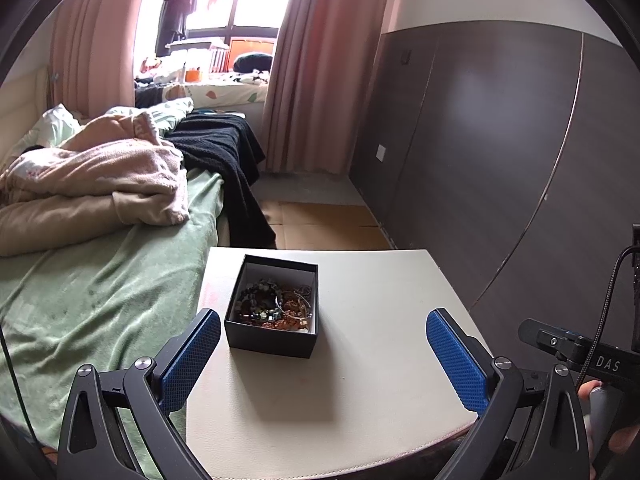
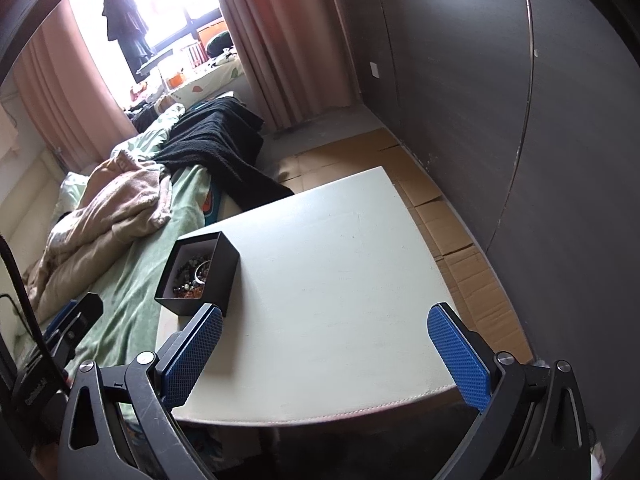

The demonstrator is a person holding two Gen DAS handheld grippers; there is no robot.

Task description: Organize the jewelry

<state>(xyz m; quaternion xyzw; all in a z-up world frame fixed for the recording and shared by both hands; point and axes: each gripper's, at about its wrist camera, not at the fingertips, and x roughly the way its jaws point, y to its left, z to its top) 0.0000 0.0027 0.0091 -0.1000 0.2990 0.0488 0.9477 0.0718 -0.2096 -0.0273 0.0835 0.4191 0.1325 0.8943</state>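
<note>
Grippers — left gripper, right gripper — hover spread wide above table, near box.

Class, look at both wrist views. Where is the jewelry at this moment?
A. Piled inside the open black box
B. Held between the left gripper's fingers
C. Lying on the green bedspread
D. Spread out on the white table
A. The beads and bangles lie heaped in the open black box on the table, and both the left gripper and the right gripper are open with nothing between their fingers.
</note>
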